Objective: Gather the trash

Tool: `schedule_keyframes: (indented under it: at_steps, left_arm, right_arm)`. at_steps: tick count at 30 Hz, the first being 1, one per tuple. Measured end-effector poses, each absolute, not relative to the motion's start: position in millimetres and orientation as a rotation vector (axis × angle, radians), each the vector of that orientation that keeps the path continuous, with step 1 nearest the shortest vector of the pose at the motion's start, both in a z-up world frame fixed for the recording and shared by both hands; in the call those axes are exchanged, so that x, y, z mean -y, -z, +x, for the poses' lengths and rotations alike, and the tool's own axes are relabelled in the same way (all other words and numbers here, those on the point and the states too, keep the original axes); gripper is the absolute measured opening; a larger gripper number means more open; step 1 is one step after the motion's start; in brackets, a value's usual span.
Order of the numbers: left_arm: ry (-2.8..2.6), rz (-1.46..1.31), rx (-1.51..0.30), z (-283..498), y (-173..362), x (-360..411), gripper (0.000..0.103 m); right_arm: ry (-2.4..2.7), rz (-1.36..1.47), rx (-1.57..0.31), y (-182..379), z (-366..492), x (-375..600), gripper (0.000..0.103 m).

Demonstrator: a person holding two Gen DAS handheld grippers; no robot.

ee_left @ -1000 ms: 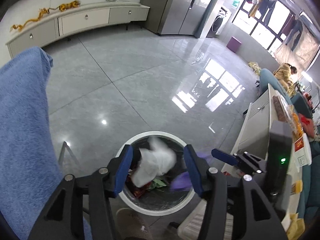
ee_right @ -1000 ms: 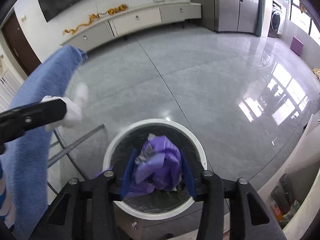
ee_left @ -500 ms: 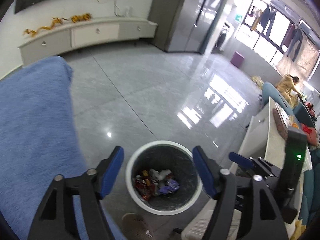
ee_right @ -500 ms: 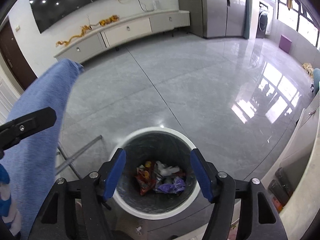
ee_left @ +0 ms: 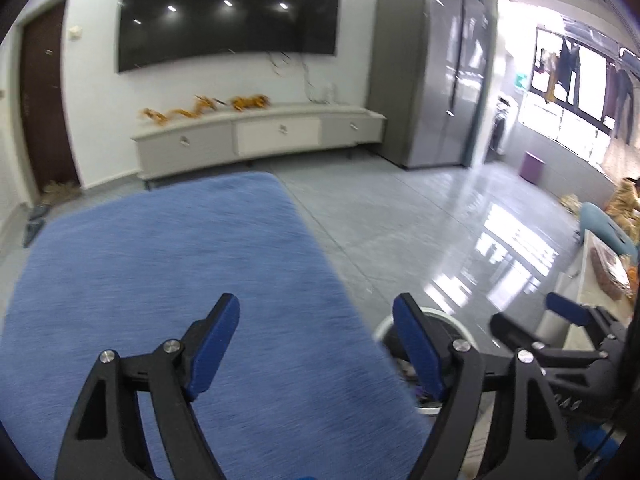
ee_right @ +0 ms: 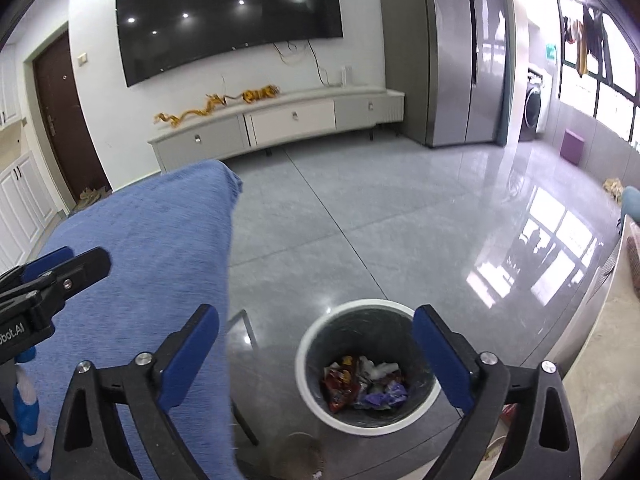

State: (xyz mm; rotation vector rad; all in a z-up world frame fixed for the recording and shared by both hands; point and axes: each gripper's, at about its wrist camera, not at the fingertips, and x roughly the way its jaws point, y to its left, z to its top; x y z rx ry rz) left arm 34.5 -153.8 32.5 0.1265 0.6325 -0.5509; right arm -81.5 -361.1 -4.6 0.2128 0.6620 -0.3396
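Right gripper (ee_right: 316, 356) angled down over trash bin (ee_right: 362, 424) — left gripper (ee_left: 316, 340) over blue cloth (ee_left: 160, 264); both just opened, empty.

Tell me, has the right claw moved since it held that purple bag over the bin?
Yes. The right claw, its jaws just opened and empty, has risen and backed away: the white-rimmed round trash bin looks smaller and the wall-mounted black television has come into view.

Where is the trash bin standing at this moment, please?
In the right wrist view the trash bin stands on the grey floor at bottom centre, just right of the blue cloth, with wrappers inside.
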Motion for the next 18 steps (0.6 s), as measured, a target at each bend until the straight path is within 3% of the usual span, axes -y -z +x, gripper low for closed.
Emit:
schedule_keyframes:
  at_steps: [8,12,18]
  left_arm:
    - [0.444,0.11,-0.573,16.8,-26.5,88.0,0.079]
    - [0.408,0.093,-0.565,12.5,-22.6,73.3,0.089]
    - [0.355,0.098,-0.548,6.4,-19.8,65.4,0.091]
  right_arm:
    - [0.339,0.176,-0.568,1.5,-92.2,308.9,0.103]
    - [0.328,0.153,-0.555,2.7,-94.7,296.1,0.103]
    - [0.327,0.129,-0.542,4.5,-96.1,288.8,0.103]
